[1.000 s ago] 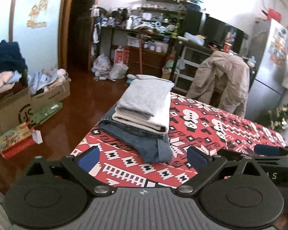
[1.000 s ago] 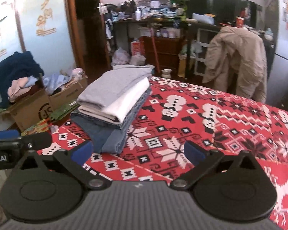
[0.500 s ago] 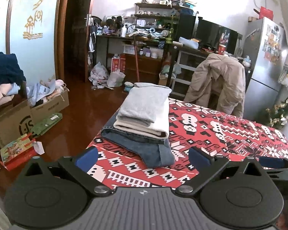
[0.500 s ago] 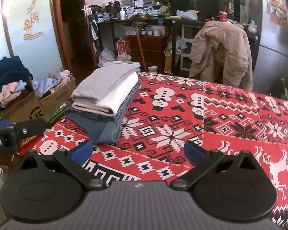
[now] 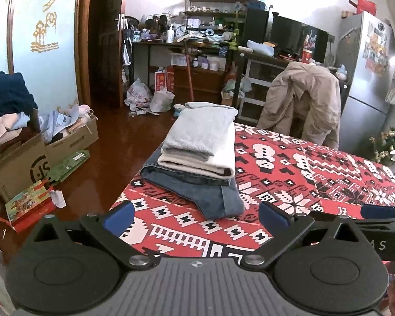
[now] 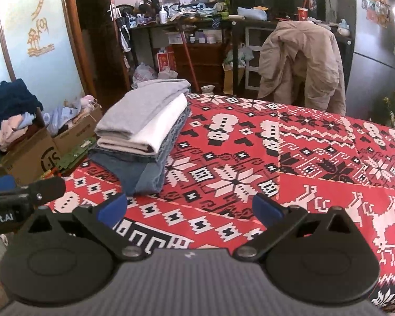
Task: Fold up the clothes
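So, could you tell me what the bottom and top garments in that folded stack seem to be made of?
The bottom garment looks like blue denim: faded, matte, with thick stitched seams. The top garment looks like soft grey knit, perhaps jersey or fleece: smooth, matte, with rounded folds.

The left tool (image 6: 13,200) reads "obot.AI"; the cardboard box (image 5: 21,168) bears "SF".

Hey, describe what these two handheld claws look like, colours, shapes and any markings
Both match: the left claw and right claw each have a grey ribbed body, two round black discs, black angled link arms with silver pivot screws and blue pads on the fingertips. White lettering marks their sides, partly cut off.
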A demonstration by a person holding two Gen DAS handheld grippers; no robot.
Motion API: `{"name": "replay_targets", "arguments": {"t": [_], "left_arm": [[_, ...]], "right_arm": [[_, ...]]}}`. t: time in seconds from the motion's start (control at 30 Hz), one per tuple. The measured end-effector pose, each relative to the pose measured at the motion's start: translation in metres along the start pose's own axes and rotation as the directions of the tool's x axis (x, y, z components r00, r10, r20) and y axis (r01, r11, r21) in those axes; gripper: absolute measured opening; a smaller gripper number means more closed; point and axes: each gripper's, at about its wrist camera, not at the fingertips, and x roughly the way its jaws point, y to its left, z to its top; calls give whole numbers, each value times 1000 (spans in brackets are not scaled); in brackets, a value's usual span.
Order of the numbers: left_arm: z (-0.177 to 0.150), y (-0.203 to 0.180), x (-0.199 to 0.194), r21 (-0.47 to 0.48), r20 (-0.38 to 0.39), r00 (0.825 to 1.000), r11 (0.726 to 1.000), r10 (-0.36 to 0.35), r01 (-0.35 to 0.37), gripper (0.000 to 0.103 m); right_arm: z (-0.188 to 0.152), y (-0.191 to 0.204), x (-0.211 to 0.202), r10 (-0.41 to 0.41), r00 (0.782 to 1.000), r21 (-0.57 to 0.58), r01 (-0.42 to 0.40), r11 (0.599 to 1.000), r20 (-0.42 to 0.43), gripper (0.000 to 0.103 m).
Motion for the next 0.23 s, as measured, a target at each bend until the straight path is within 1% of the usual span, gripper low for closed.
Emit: {"name": "replay_targets", "arguments": {"t": [0.23], "left_arm": [[0, 0, 1, 6, -1, 1000, 1000, -4, 4, 101]], "right_arm": [[-1, -1, 6, 1, 1000, 6, -1, 1000, -14, 102]]}}
